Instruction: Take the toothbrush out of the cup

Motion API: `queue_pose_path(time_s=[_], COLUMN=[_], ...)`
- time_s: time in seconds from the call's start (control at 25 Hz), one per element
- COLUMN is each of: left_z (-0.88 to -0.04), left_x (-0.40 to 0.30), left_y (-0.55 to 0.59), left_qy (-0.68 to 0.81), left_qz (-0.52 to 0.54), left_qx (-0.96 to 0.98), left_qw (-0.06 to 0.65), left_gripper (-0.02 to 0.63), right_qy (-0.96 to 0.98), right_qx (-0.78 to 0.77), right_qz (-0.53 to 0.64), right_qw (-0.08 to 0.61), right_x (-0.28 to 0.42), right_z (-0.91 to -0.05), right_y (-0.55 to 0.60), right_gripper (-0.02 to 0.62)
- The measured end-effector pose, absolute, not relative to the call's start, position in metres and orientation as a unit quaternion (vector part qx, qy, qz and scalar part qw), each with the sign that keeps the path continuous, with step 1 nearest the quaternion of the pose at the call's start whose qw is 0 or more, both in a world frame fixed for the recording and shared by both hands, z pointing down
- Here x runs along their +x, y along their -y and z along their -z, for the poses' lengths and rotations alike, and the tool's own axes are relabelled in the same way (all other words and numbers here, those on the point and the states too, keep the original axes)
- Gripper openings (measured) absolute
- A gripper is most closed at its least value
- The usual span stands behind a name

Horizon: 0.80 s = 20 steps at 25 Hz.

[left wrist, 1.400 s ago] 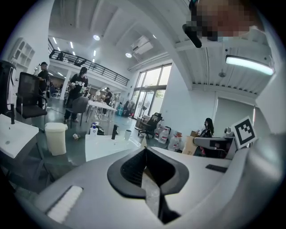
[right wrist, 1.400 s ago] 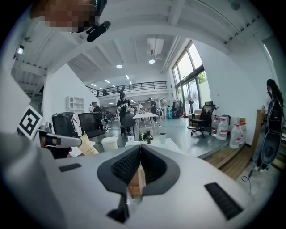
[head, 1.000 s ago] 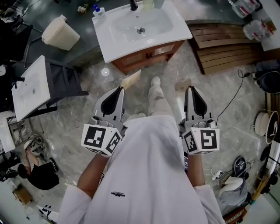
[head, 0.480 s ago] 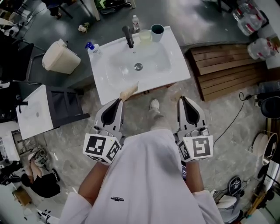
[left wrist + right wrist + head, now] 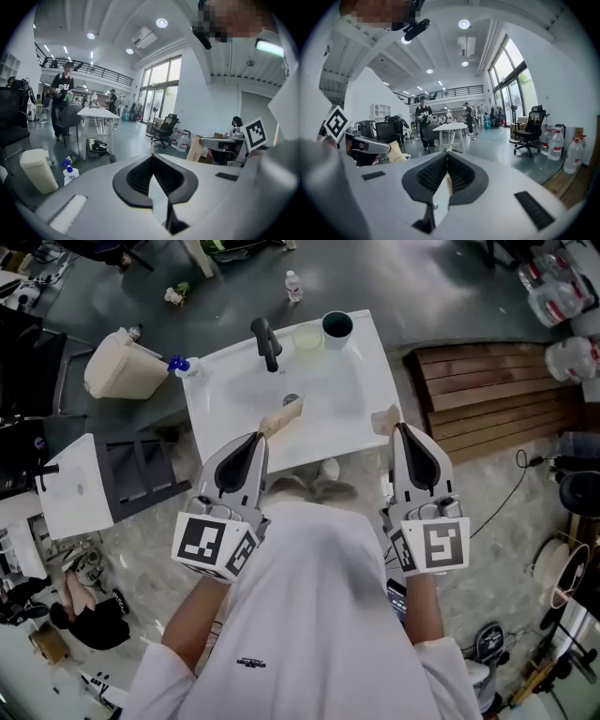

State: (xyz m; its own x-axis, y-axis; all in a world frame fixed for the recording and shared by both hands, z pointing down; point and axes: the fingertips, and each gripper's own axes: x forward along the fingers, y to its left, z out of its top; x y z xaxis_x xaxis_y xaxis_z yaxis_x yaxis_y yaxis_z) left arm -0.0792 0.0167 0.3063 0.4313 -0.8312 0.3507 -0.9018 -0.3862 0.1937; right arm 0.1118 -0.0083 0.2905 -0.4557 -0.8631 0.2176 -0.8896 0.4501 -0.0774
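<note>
Toothbrush: not made out in any view; the cup's mouth is too small in the head view to show what stands in it; judged to be inside and untouched
Cup: dark cup upright at the back right corner of the white washbasin; a paler cup just beside it on its left; black faucet further left, behind the bowl
Right gripper: jaws together, tips meeting, nothing between them, read from its own view; held over the basin's near right corner; well apart from the dark cup
Left gripper: jaws closed too, on nothing; over the basin's near edge; farther from the dark cup than the right one
Aim: both gripper views look out level across the room, at desks, chairs and people; neither shows the cup
Surroundings: blue-topped spray bottle at the basin's back left corner; beige bin on the floor just beside that corner; wooden decking to the right of the basin
Progress: approach only; the person stands at the basin front; no contact with cup or toothbrush
Left to do (judgement): tip a gripper down toward the dark cup; open its jaws; close on the handle; lift it clear of the rim; the right gripper looks the better placed
</note>
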Motion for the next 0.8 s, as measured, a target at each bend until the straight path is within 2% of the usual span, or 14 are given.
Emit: queue_pose_path(time_s=[0.8], left_z=[-0.285], left_x=[-0.108], left_y=[0.057], left_qy=[0.516], left_qz=[-0.074], left_qx=[0.839], left_qw=[0.158], left_gripper=[0.005], right_qy=[0.835], right_qx=[0.538], right_qz=[-0.098], right_qw=[0.068], right_x=[0.075], right_z=[-0.284], right_y=[0.052], right_gripper=[0.007])
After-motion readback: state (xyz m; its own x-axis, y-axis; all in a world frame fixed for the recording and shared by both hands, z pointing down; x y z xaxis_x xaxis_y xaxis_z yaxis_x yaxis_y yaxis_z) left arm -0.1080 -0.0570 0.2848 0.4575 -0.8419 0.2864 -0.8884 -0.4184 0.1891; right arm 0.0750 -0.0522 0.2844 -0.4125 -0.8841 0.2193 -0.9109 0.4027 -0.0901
